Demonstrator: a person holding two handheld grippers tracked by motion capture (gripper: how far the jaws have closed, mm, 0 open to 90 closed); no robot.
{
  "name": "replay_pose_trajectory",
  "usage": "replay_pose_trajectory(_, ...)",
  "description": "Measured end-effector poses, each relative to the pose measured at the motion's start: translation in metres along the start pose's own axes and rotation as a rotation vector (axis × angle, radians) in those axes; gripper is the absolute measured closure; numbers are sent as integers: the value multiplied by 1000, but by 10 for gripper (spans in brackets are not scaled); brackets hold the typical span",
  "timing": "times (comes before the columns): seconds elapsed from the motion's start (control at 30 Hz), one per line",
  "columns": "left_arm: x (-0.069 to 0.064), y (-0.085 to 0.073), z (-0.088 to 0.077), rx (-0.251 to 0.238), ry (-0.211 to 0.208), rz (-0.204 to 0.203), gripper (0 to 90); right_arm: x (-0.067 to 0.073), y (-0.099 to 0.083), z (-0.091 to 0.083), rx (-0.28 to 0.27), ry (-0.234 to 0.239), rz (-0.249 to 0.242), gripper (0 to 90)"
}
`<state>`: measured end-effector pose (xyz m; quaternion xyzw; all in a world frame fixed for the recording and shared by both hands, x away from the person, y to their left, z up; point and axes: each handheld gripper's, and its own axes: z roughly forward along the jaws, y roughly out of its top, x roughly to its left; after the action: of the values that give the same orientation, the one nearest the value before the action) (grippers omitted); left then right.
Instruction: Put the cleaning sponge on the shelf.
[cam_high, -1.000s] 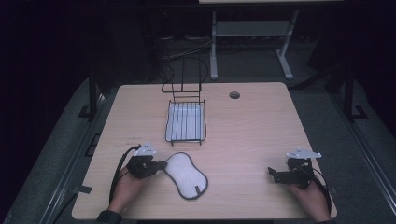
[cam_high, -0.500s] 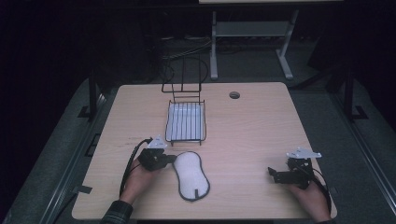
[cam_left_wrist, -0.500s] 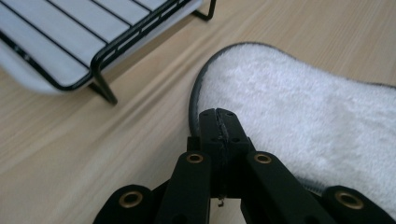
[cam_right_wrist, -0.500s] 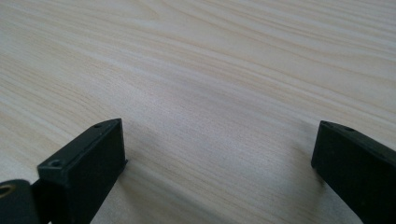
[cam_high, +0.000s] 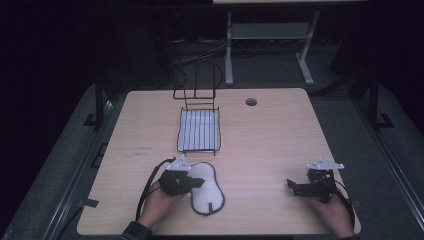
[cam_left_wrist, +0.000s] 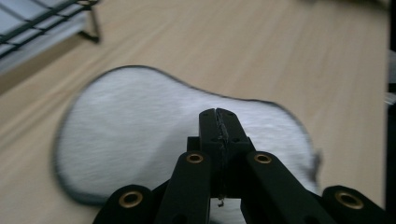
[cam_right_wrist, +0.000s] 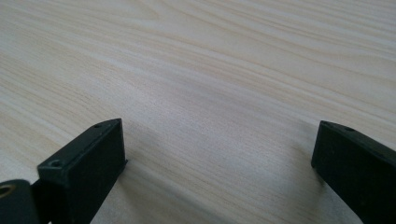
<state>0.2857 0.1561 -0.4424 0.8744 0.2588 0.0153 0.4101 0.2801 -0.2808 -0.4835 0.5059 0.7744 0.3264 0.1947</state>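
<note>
Sleep mask (cam_high: 206, 188): in the high view we saw one white, dark-edged sleep mask lying flat on the wooden table (cam_high: 270, 145), near the front edge and left of centre.
Mask's long axis: it ran from the upper left, by the left gripper (cam_high: 196, 181), down toward the front edge, slightly slanted to the right.
Left gripper, high view: it sat at the mask's upper-left lobe, its tips over the fabric; we judged this hand far the nearer of the two.
Right gripper (cam_high: 291, 186), high view: it rested well apart from the mask, at the table's right front, pointing left.
Wire rack (cam_high: 199, 127): we counted one black wire rack standing just beyond the mask, toward the table's middle.
Table hole (cam_high: 250, 102): one round hole, far side.
Left gripper view: the jaws of the left gripper (cam_left_wrist: 218, 115) were pressed together with no gap; the mask (cam_left_wrist: 140, 130) spread beneath and ahead of them, mostly to the left. We could not tell whether fabric was pinched between them. A corner of the rack (cam_left_wrist: 46, 21) showed at upper left.
Right gripper view: the jaws of the right gripper (cam_right_wrist: 219, 144) stood wide apart, holding nothing, above bare table (cam_right_wrist: 210, 60).
Coming move, our guess: the mask would go up by its near lobe toward the rack.
</note>
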Motion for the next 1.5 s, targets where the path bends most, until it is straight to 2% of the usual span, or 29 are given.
replay_pose_trajectory(0.03, -7, 0, 2, -1, -17, 7, 899, 0, 0, 0, 0, 0, 0, 24)
replay_pose_trajectory(0.07, -7, 0, 2, -1, -17, 7, 899, 0, 0, 0, 0, 0, 0, 24)
replay_pose_trajectory(0.17, -16, 0, 7, -7, -57, 1, 898, 0, 0, 0, 0, 0, 0, 24)
replay_pose_trajectory(0.2, -22, -1, 11, -4, -82, 4, 899, 0, 0, 0, 0, 0, 0, 24)
replay_pose_trajectory(0.37, -32, -3, 21, 34, -105, 21, 899, 0, 0, 0, 0, 0, 0, 24)
replay_pose_trajectory(0.5, -30, -6, 21, 39, -110, 9, 899, 0, 0, 0, 0, 0, 0, 24)
replay_pose_trajectory(0.83, -27, -16, 7, 41, -94, -18, 899, 0, 0, 0, 0, 0, 0, 24)
replay_pose_trajectory(1.1, -26, -27, -8, 47, -55, -28, 899, 0, 0, 0, 0, 0, 0, 24)
replay_pose_trajectory(1.5, -16, -44, -31, 39, 0, -75, 899, 0, 0, 0, 0, 0, 0, 24)
